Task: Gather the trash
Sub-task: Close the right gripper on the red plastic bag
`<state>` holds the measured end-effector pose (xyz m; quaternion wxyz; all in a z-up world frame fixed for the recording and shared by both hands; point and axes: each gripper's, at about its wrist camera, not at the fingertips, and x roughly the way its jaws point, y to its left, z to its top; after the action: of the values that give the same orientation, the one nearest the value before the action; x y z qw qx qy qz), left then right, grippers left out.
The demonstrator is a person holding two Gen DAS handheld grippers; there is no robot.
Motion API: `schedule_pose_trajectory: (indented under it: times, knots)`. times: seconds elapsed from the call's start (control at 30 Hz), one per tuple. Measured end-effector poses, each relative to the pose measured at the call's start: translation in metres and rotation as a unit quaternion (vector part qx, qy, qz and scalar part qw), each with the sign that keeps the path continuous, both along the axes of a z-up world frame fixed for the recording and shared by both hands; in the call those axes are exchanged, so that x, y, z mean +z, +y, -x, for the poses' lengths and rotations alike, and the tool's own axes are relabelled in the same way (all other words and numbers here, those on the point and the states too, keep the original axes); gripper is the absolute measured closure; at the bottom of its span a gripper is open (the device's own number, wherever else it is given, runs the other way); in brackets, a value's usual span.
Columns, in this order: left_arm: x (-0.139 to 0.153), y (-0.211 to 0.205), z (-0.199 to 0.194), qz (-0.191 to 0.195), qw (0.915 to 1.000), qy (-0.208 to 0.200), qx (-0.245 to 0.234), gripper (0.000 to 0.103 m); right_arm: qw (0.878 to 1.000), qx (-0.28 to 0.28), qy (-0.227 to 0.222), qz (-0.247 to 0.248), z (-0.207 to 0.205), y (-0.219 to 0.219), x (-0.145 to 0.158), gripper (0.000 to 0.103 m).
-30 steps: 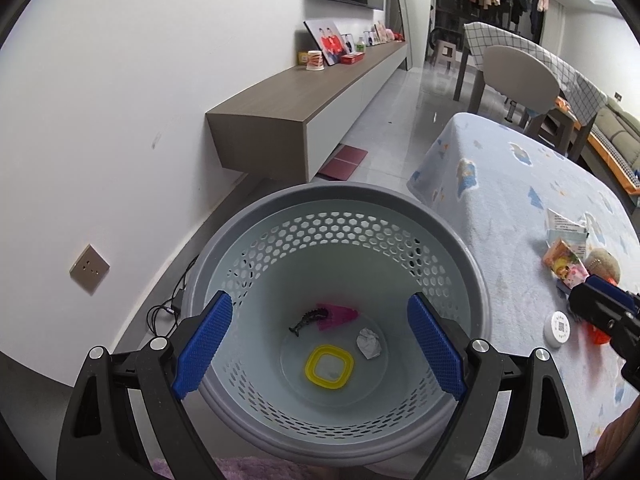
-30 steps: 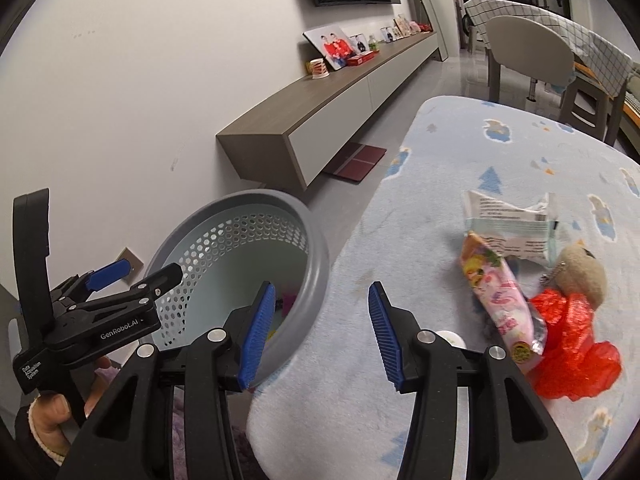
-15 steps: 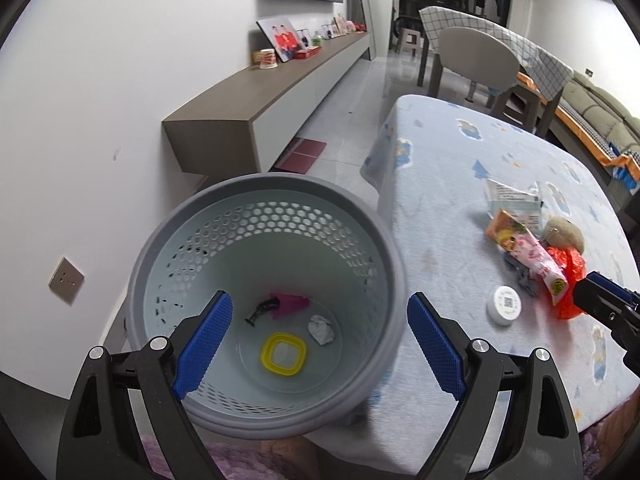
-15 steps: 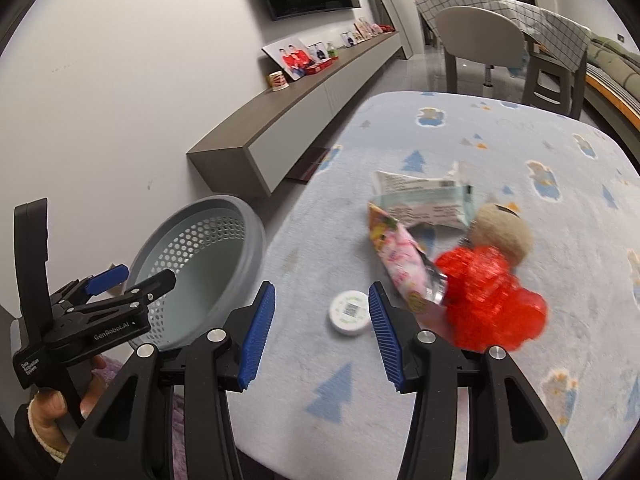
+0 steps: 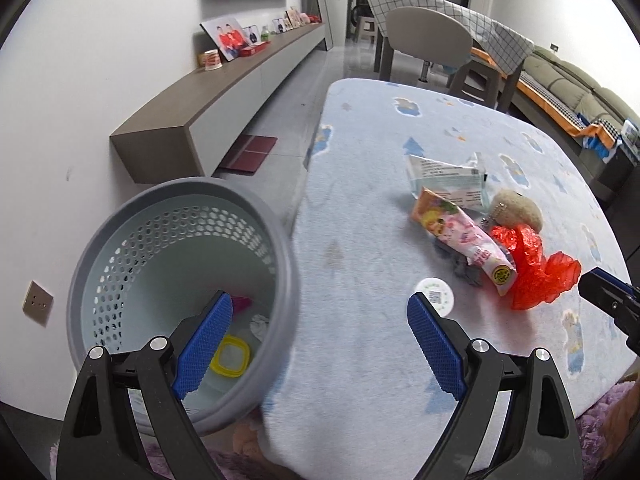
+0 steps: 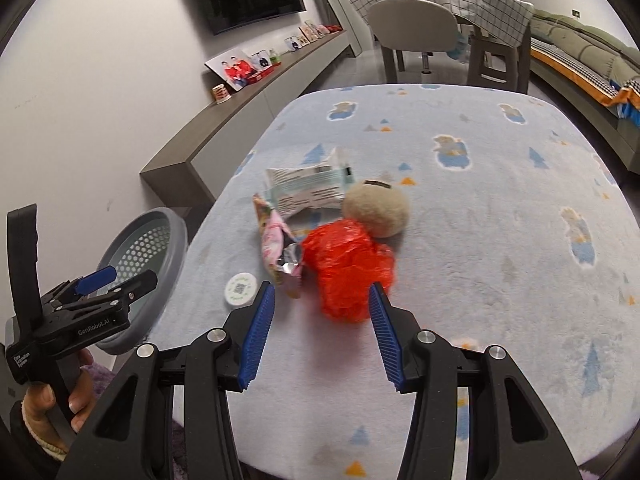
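A grey perforated trash basket (image 5: 120, 224) stands on the floor beside the table; it also shows in the right wrist view (image 6: 176, 232). It holds a yellow square lid (image 5: 234, 358), a white crumpled scrap (image 5: 259, 324) and a pink piece (image 5: 242, 303). On the table lie a crumpled red plastic bag (image 6: 348, 272), a pink snack wrapper (image 6: 276, 240), a white-green packet (image 6: 308, 188), a round white cap (image 6: 241, 289) and a beige plush ball (image 6: 378, 210). My right gripper (image 6: 322, 334) is open just in front of the red bag. My left gripper (image 5: 320, 346) is open over the basket rim and table edge.
The table wears a light blue fleece cover (image 6: 480, 184) with cartoon prints. A low wall-mounted cabinet (image 5: 224, 100) with photo frames runs along the left wall. A chair (image 6: 412, 28) and a dining table stand behind; a sofa (image 6: 580, 52) is at the right.
Both grippers have swung right, from the basket toward the table. The right gripper has closed in on the red bag and opened wider. The left gripper stays open.
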<state>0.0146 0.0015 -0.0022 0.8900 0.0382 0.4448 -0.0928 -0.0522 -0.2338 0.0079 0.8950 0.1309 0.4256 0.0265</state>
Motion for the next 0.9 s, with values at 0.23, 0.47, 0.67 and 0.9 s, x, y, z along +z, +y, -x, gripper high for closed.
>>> schedule_pose_trajectory:
  times: [0.23,0.47,0.67,0.9]
  knots:
    - [-0.008,-0.022,-0.004,-0.004,0.9999,0.007,-0.015,0.015,1.0,0.009,0.021,-0.01,-0.018,-0.018,-0.01,0.056]
    - [-0.012,-0.03,-0.006,-0.008,0.9997,0.013,-0.019,0.015,0.999,0.029,0.034,-0.005,-0.044,-0.018,-0.01,0.056]
    - [-0.013,-0.033,-0.008,-0.008,0.9997,0.013,-0.021,0.015,0.998,0.045,0.052,-0.008,-0.061,-0.013,-0.019,0.052]
    - [-0.016,-0.035,-0.01,-0.005,0.9996,0.018,-0.019,0.016,0.996,0.045,0.082,0.008,-0.07,-0.008,-0.04,0.048]
